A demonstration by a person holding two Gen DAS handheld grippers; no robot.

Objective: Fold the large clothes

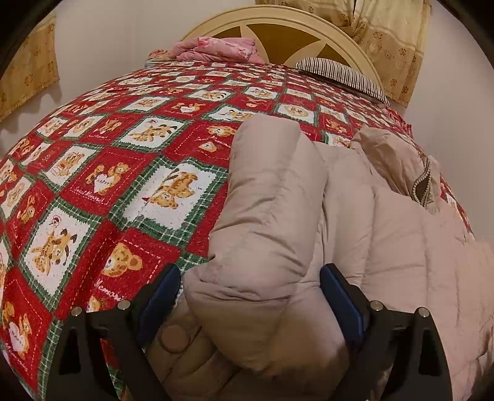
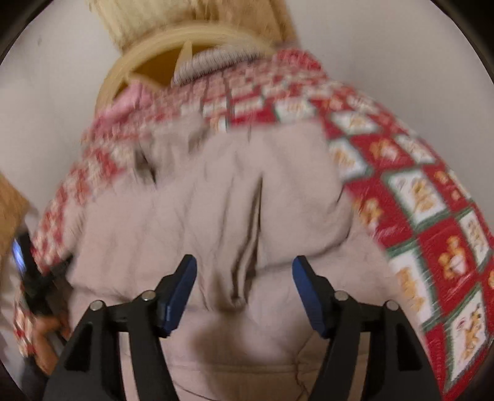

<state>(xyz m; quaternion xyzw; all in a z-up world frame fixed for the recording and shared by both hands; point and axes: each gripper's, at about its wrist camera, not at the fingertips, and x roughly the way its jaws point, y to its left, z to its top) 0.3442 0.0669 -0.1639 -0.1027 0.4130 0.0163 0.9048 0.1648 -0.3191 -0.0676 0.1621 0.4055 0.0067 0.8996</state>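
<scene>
A beige puffer jacket [image 1: 386, 231] lies on the right side of a bed. Its padded sleeve [image 1: 271, 200] is folded in along the jacket's left edge and runs toward the camera. My left gripper [image 1: 250, 290] stands wide open astride the sleeve's near end, a blue pad on each side and the fabric filling the gap. In the blurred right wrist view the same jacket [image 2: 216, 191] spreads below my right gripper [image 2: 244, 293]. That gripper is open just above the cloth, with nothing pinched between its pads.
A red, green and white teddy-bear quilt [image 1: 108, 185] covers the bed. At the head are a cream headboard [image 1: 278, 27], pink bedding [image 1: 222, 47] and a striped pillow [image 1: 342, 75]. Yellow curtains [image 1: 392, 40] hang behind. A person's hand [image 2: 46, 333] shows at the left edge.
</scene>
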